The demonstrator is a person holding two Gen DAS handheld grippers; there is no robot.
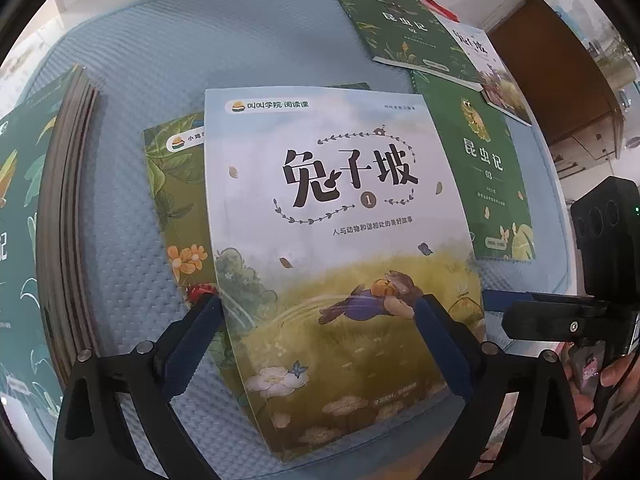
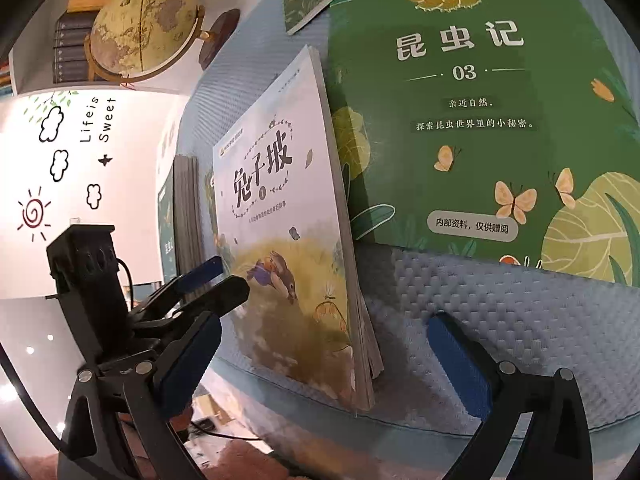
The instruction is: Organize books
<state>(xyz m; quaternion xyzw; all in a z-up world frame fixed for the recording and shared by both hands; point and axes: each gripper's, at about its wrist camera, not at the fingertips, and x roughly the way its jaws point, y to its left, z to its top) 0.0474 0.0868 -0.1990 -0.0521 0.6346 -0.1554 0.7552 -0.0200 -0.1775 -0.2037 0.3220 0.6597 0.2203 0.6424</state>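
left tool – jaws wide, astride rabbit book | right tool – agape, book's edge between

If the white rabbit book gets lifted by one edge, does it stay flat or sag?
Probably sags some: the white rabbit book is a thin softcover, and its cover already curves in the left wrist view. Its pages fan loosely at the near corner in the right wrist view, so they may splay. The glossy cover looks slippery. The left gripper is open around it.
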